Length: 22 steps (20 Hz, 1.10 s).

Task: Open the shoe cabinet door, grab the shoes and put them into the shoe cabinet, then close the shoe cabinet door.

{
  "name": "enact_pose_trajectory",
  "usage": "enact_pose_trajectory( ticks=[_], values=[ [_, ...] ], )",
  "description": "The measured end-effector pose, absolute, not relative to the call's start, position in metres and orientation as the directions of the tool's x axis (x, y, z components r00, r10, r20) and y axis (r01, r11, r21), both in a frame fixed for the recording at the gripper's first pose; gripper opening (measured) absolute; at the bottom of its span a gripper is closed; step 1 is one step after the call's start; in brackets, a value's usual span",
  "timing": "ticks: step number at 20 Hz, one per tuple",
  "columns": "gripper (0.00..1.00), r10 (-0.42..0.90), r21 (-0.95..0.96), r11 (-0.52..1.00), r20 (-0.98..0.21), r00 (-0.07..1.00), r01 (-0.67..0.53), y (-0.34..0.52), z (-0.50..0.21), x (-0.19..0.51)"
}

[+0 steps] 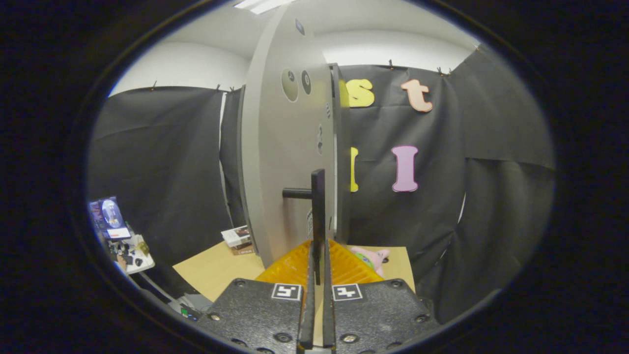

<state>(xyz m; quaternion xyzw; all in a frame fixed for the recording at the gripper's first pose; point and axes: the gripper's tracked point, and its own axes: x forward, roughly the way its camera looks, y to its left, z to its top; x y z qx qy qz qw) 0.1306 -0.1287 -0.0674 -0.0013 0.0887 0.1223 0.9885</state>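
1. Where the gripper (pixel 318 275) reaches forward, its two fingers (pixel 307 295) stand nearly pressed together, pinching the lower end of the black bar handle (pixel 318 216) of the shoe cabinet door (pixel 290 162).
2. That handle is a vertical bar held off the door by a short horizontal post, and its bottom end drops into the narrow gap between the fingers.
3. The grey door stands upright just ahead of the fingers, seen almost edge-on, with its broad face turned to the left and its thin edge (pixel 339 147) to the right.
4. A few round and oval stickers (pixel 290 84) sit high on the door face.
5. Behind the fingertips, low down, lies an orange ribbed thing (pixel 344 268); what it is I cannot tell.
6. Just right of it a pink plush toy (pixel 376 256) rests on the light wooden table (pixel 211 268).
7. Left of the door's foot, a small stack of boxes or books (pixel 238 238) sits on the same table.
8. Farther left and lower, a white side table (pixel 132 260) carries small clutter and a lit screen (pixel 109 216).
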Motion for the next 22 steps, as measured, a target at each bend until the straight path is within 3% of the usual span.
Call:
enact_pose_trajectory(
  ticks=[3,8,10,15,22],
  values=[
    [0.24,0.153,-0.032,0.987,-0.161,0.975,-0.16,-0.144,-0.061,0.094],
    [0.81,0.046,0.001,0.999,-0.164,0.985,-0.047,-0.115,-0.069,0.02],
    [1.0,0.013,0.026,1.0,-0.172,0.985,-0.009,-0.1,-0.077,0.0],
    [1.0,0.017,0.058,0.998,-0.206,0.978,-0.005,-0.039,-0.117,-0.021],
    [1.0,0.157,0.012,0.987,-0.321,0.934,-0.162,0.075,-0.237,0.035]
  ],
)
